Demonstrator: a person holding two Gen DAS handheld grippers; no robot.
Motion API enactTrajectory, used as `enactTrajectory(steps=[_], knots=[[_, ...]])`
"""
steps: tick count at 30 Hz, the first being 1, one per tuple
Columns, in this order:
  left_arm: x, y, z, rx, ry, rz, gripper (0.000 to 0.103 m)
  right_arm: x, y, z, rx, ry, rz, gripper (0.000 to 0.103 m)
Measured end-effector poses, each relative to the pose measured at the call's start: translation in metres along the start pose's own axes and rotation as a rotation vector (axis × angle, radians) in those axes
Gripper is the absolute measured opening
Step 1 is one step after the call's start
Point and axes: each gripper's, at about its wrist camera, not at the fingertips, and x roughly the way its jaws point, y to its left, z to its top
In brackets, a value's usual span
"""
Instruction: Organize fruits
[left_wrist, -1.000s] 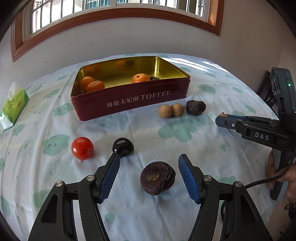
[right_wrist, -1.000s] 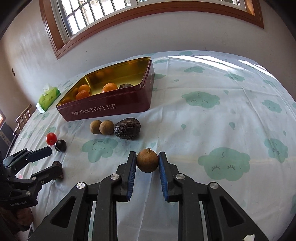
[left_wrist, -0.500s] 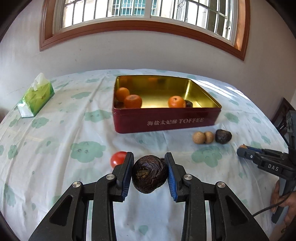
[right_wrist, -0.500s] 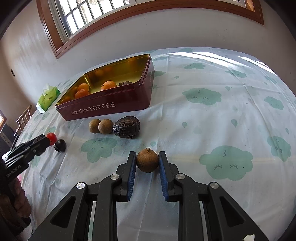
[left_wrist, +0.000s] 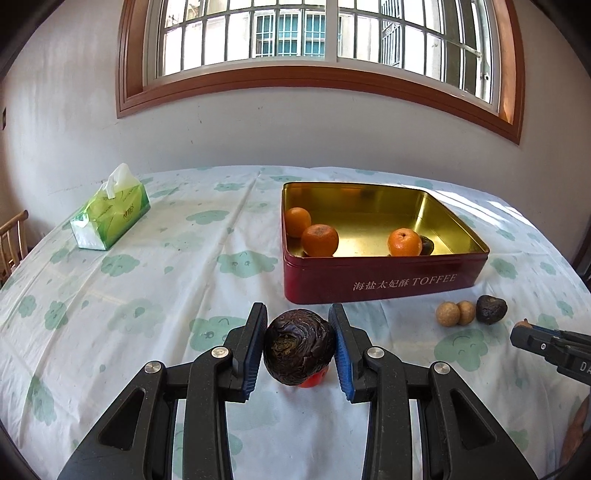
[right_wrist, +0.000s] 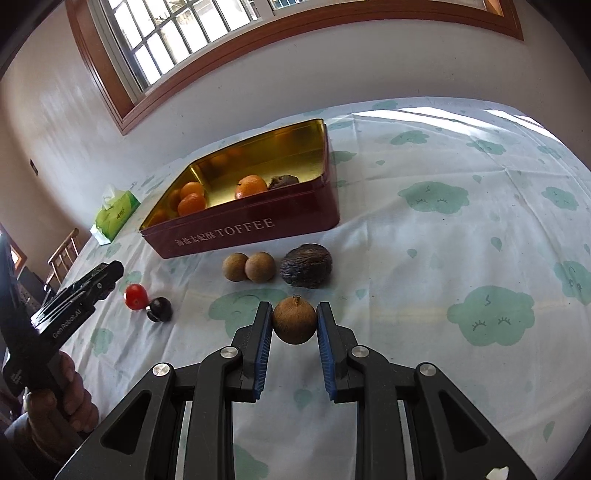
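My left gripper (left_wrist: 296, 314) is shut on a dark wrinkled fruit (left_wrist: 297, 345) and holds it above the cloth, over a red tomato (left_wrist: 312, 380) that peeks out below. My right gripper (right_wrist: 294, 314) is shut on a small round brown fruit (right_wrist: 294, 320), in front of two more brown fruits (right_wrist: 248, 266) and another wrinkled dark fruit (right_wrist: 306, 266). The red toffee tin (left_wrist: 384, 284) holds three oranges (left_wrist: 319, 240) and a dark fruit in its corner. In the right wrist view, the tomato (right_wrist: 135, 296) and a small black fruit (right_wrist: 159, 309) lie near the left gripper (right_wrist: 107, 273).
A green tissue box (left_wrist: 110, 216) stands at the far left of the cloud-print tablecloth (left_wrist: 166, 295). A wooden chair (left_wrist: 13, 236) shows past the left table edge. A hand (right_wrist: 66, 398) grips the left tool's handle. The wall and window lie behind the tin.
The left jaws closed on the wrinkled fruit and raised it off the cloth while the view swung left. The right gripper rose slightly, still holding the brown fruit.
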Motion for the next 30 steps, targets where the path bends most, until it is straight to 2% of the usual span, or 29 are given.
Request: enactTrajectory(steps=[4,8,11,30], knots=[[0.003,0.001,0.0,-0.013,0.008,0.008,0.036,0.007,0.02,-0.004,-0.041,-0.011,-0.003,0.022],[0.001,0.001,-0.001,-0.017,-0.008,0.01,0.036,0.017,0.017,-0.01,-0.012,0.015,0.003,0.022],[0.0,0.001,-0.001,-0.016,-0.01,0.013,0.036,0.014,0.018,-0.01,-0.023,-0.009,0.003,0.022],[-0.001,0.002,-0.001,-0.016,-0.015,0.033,0.036,0.012,0.02,-0.011,-0.03,-0.023,0.0,0.022]])
